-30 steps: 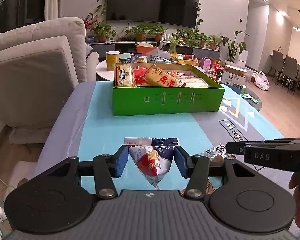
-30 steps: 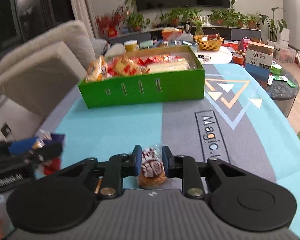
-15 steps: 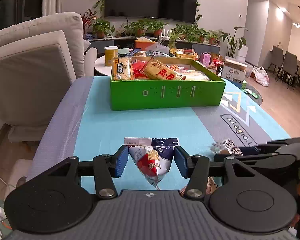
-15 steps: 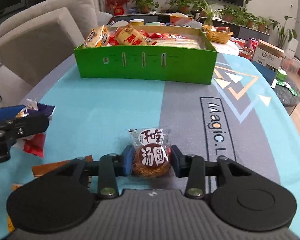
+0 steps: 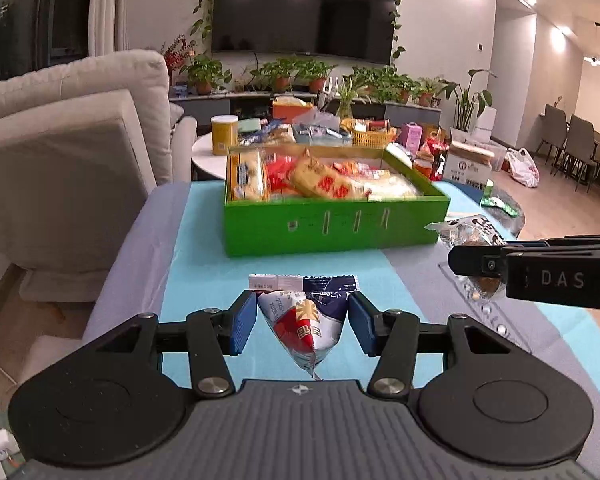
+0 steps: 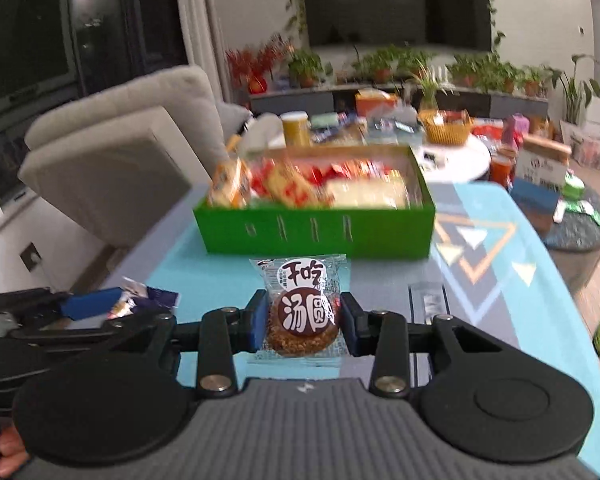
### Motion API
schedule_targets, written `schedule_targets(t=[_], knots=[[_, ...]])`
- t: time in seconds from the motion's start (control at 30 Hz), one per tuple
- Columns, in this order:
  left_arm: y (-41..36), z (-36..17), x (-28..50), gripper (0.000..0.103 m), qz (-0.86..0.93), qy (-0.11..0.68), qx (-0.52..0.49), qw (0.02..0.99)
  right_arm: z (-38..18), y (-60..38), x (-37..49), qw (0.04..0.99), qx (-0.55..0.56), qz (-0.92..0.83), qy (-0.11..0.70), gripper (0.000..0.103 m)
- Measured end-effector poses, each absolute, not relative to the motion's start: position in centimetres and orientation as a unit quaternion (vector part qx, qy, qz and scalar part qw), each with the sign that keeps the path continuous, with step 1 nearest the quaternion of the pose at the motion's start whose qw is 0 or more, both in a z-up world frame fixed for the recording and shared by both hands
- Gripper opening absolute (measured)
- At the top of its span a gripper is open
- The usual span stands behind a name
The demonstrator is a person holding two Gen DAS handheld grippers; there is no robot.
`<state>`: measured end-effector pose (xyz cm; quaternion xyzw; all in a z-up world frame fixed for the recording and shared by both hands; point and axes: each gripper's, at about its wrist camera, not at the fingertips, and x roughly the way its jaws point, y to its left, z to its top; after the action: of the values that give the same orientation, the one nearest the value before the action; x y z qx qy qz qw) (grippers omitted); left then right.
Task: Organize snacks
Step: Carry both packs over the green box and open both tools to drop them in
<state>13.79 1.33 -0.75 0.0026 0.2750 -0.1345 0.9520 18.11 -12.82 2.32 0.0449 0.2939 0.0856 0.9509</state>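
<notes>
Both grippers' fingers pinch loosely: the right gripper (image 6: 304,322) on a clear-wrapped round brown cake (image 6: 303,320), the left gripper (image 5: 302,322) on a red-white-blue triangular foil packet (image 5: 306,322), so either slippery wrapper could slide out before the green cardboard box (image 5: 332,222) at the worktop's far edge.

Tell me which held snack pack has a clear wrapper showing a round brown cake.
The clear-wrapped round brown cake in the right claw. The left claw grips an opaque red, white and blue triangular pouch.
</notes>
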Motion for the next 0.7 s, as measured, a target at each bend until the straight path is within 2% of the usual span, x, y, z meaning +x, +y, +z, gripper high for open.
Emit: schedule_targets(t=[0.37, 0.7], knots=[[0.0, 4.7, 19.0, 0.048, -0.128, 0.224, 0.032, 0.966, 5.2, -13.5, 22.1, 0.962, 0.039, 0.077, 0.258, 0.051], [-1.9, 6.1, 27.4, 0.048, -0.116, 0.21, 0.038, 0.97, 6.2, -15.2, 29.5, 0.969, 0.082, 0.067, 0.225, 0.051]])
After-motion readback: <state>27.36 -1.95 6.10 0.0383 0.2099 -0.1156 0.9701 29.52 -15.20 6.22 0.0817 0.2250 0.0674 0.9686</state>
